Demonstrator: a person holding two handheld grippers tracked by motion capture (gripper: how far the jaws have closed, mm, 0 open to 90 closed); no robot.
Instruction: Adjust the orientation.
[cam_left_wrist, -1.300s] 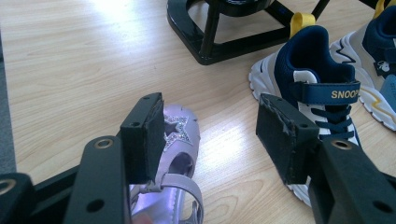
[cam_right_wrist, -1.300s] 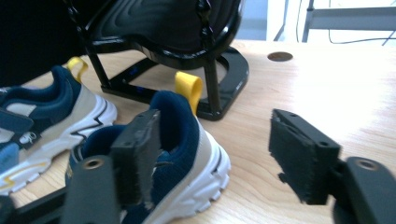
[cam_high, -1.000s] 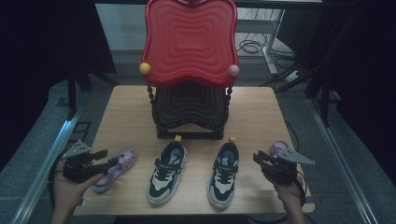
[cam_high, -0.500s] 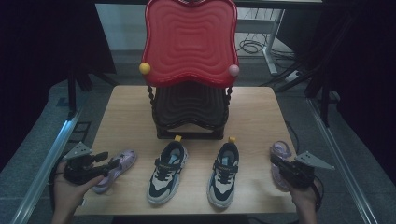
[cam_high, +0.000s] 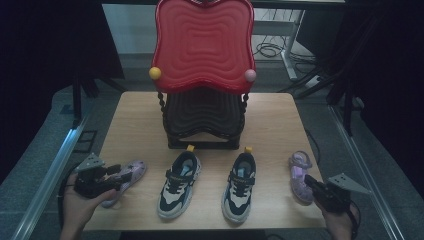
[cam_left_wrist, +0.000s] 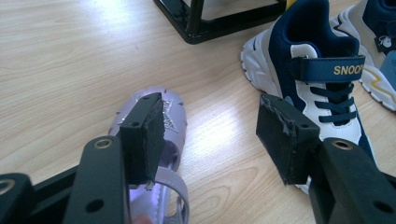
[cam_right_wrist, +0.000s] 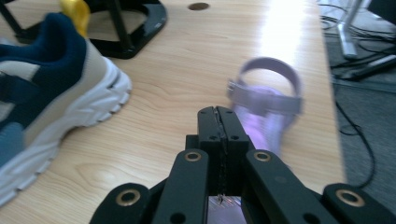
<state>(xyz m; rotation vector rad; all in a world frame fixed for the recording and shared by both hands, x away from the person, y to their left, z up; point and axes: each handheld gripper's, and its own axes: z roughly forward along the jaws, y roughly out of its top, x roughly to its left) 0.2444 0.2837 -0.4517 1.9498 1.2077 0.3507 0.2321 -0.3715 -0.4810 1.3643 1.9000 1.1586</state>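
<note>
Lilac and soft-looking, the right sandal (cam_high: 299, 176) lay near the table's (cam_high: 280, 120) right edge, just outside the right sneaker (cam_high: 240, 186), and your right gripper (cam_high: 311, 183) had its jaws pinched together at the toe end. In the right gripper view the pads met with a sliver of purple (cam_right_wrist: 223, 207) below them, so it looked like you had the front edge nipped, though I couldn't swear how much of it. Over on the other side, your left gripper (cam_high: 116, 171) stood wide, one pad over the left sandal (cam_left_wrist: 163, 140) and the other toward the left sneaker (cam_left_wrist: 317, 79), nothing pressed. Both sandals seemed light, bendy plastic, probably a bit slick on the wood. I judged a toe pinch would let the heel strap (cam_right_wrist: 266, 95) sag and swing. The stiffer sole edge or the strap's buckle side looked like the firmer hold. The red chair (cam_high: 202, 47) stood behind the row, well apart from your hands.
</note>
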